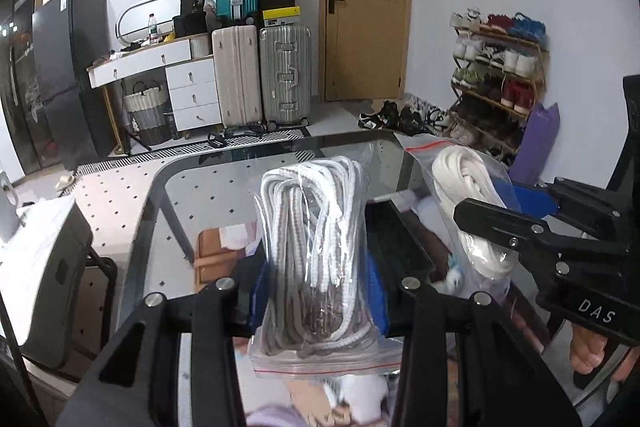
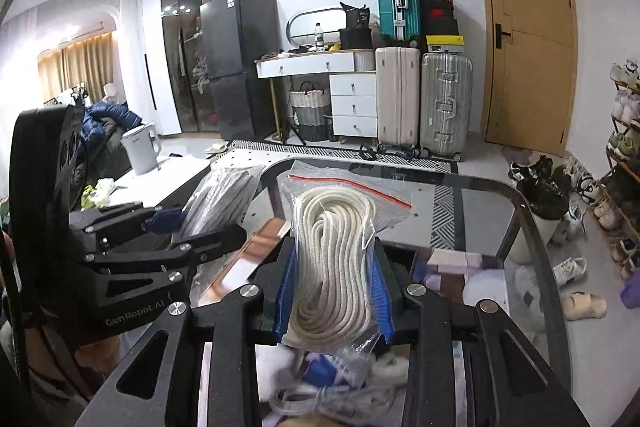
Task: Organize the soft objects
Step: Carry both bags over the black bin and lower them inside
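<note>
Each hand-held gripper clamped on crinkly clear zip bags: left (image 1: pixel 316 291) grey-white laces (image 1: pixel 316 227), right (image 2: pixel 334 291) cream rope (image 2: pixel 332 259).

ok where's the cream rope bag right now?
The cream rope bag is clamped in the right claw, held up above the glass table. In the left wrist view it sits right of the grey-and-white cord bag, which the left claw holds.

Left gripper (image 1: pixel 316 291) jaws clamped on bagged grey-white cord (image 1: pixel 316 247) — right gripper (image 1: pixel 516 215) gripping bagged white rope (image 1: pixel 468 187) alongside.
</note>
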Demonstrator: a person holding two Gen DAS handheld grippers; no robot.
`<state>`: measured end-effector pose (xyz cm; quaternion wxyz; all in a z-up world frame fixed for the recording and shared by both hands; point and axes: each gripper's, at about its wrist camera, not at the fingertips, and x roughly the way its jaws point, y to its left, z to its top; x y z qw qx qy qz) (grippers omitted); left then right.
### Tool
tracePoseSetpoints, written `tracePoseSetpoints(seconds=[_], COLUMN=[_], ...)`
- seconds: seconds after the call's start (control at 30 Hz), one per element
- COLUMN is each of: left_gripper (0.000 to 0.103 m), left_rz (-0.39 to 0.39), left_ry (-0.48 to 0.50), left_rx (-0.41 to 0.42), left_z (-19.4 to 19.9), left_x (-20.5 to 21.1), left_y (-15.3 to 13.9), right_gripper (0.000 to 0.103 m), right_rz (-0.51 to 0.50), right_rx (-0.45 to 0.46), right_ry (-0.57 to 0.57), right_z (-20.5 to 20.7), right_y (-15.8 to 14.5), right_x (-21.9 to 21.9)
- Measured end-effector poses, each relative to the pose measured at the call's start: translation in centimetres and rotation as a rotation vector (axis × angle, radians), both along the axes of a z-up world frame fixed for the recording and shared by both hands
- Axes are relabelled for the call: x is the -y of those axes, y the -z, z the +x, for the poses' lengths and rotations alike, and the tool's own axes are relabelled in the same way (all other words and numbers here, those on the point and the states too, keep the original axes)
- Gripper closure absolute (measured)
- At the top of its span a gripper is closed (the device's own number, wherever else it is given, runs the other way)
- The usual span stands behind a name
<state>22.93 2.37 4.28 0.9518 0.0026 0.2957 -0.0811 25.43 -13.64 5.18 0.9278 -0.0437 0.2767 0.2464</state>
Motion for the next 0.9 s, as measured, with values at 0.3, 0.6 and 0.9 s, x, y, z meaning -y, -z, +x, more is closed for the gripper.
tracePoseSetpoints(seconds=[0.3,0.6,0.9], left_gripper=[0.064,0.064,0.064], left_rz=[-0.033,0.006,0.006], left_ry=[-0.05,-0.058,-0.053], left_rx=[-0.068,-0.131,-0.194], left_z=[6.2,9.2,9.0], left_x=[-0.2,1.3,1.6], left_y=[3.6,7.4,8.7], right_gripper=[0.069,0.069,0.069], right_rz=[-0.003,0.03,-0.02], right_rx=[-0.105,-0.161,-0.232], right_ry=[0.029,0.026,0.024], right_z=[8.0,11.0,11.4], right_y=[4.1,9.4,12.2], right_x=[-1.2,-1.2,-1.3])
